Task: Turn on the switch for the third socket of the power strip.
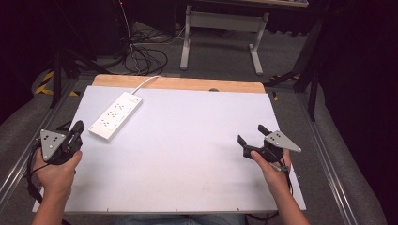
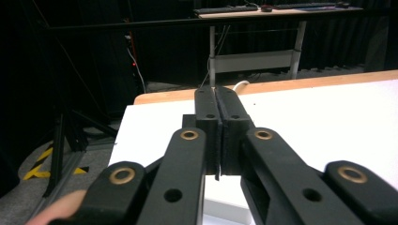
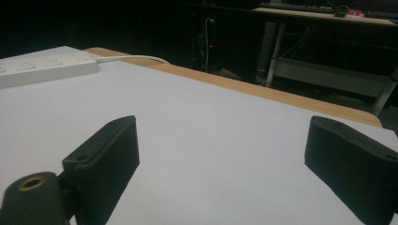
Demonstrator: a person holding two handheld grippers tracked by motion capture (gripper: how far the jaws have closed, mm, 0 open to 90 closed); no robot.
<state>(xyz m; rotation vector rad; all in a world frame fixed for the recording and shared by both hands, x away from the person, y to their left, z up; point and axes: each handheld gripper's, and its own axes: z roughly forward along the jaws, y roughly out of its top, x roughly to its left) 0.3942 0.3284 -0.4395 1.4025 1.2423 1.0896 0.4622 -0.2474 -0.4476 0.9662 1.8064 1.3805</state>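
1. Looking down from the high view, the power strip (image 1: 115, 116) lies at about ten o'clock on the white table (image 1: 187, 140), its cord running off the far edge. The left gripper (image 1: 77, 129) sits at eight o'clock, just beside the strip's near end, jaws pressed together on nothing. The right gripper (image 1: 251, 136) rests at four o'clock, well apart from the strip, jaws spread wide and empty. Risk, as I judge it: a shut left gripper moved toward the strip would shove it rather than grasp it, sliding it toward the table's left edge.

2. Seen in the left gripper view, the left gripper (image 2: 217, 96) shows both black jaws meeting flat, nothing between them, pointing at twelve o'clock toward the wooden edge (image 2: 300, 83). They block the sight of what lies straight ahead, so a reach could be misaimed.

3. Seen in the right gripper view, the right gripper (image 3: 220, 152) stands open over bare table, with the power strip (image 3: 44, 68) far off at ten o'clock. A long reach across could snag the cord (image 3: 131, 59) and drag the strip.
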